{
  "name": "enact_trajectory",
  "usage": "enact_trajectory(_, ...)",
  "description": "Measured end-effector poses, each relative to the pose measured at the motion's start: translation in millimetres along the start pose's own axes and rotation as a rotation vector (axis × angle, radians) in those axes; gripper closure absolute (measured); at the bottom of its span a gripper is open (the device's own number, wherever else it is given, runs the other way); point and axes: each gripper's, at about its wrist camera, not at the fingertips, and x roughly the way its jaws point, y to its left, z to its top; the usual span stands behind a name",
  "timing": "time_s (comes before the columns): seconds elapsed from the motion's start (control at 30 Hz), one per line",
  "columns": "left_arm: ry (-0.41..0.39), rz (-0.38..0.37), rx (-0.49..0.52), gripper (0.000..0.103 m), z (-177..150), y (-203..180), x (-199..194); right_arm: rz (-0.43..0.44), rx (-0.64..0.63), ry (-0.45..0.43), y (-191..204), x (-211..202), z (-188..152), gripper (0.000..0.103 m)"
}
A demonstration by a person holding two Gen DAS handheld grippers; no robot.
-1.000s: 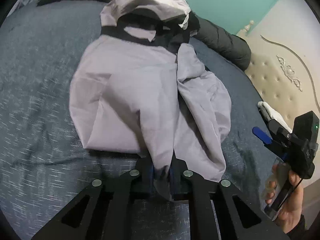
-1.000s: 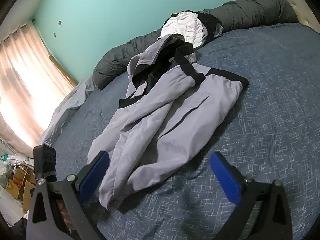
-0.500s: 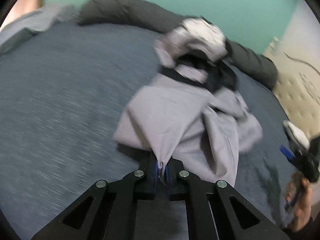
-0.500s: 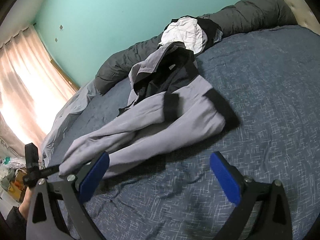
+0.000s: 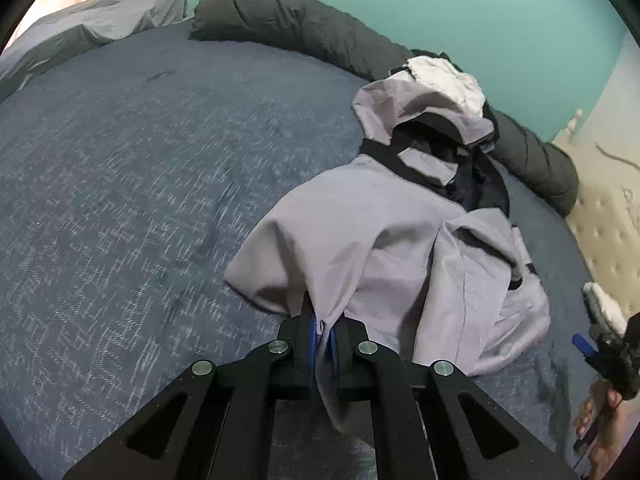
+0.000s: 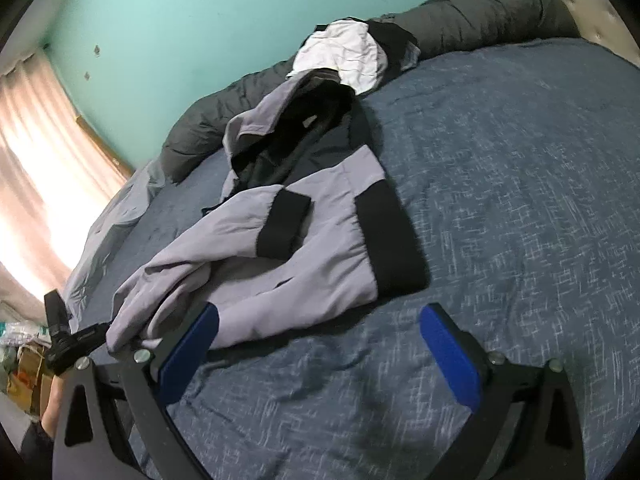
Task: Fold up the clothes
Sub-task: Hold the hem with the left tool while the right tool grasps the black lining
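Jacket [image 5: 360, 232]: pale lilac-grey hooded garment with black trim; it lies crumpled on the bed, toward the side by the headboard, with the hood pointing at the teal wall.
Hood [image 5: 416, 108]: lilac-grey outside, dark lining showing in its open mouth; it rests against the white cloth.
Hem band [image 6: 390, 240]: broad black band along the jacket's lower edge, lying flat on the bedspread.
Cuff [image 6: 284, 226]: black band at the end of a sleeve folded across the jacket's front.
Writing: no brand, label or lettering can be read on the jacket.
Left tool [image 5: 325, 332]: clenched on a pinch of the jacket's lilac fabric, which rises in a drawn-up ridge to the blue pads.
Right tool [image 6: 320, 344]: released, its blue pads spread wide, nothing between them; it hangs over the bedspread just before the jacket's near edge.
Bedspread [image 5: 140, 168]: dark blue with a pale flecked weave, covering the bed.
White cloth [image 6: 344, 56]: crumpled, just beyond the hood.
Dark quilt [image 5: 304, 28]: rolled along the bed's far edge, under the teal wall [image 6: 180, 12].
Headboard [image 5: 608, 220]: cream, button-tufted.
Curtain [image 6: 36, 152]: pale, brightly lit.
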Motion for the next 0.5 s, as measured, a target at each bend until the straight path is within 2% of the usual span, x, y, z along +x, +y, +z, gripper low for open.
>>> enact_trajectory(0.17, -0.009, -0.026, -0.014, 0.098, 7, -5, 4, -0.046, -0.092, 0.04, 0, 27, 44, 0.002)
enact_trajectory(0.23, -0.018, -0.027, -0.015, 0.098, 12, -6, 5, -0.05, -0.114, 0.095, -4, 49, 68, 0.002)
enact_trajectory(0.33, -0.026, -0.03, -0.012, 0.098, 16, -7, 5, -0.062, -0.12, 0.149, -14, 79, 98, 0.002)
enact_trajectory(0.5, -0.032, -0.037, -0.026, 0.098, 22, -5, 7, -0.112, -0.135, 0.18, -26, 120, 129, 0.002)
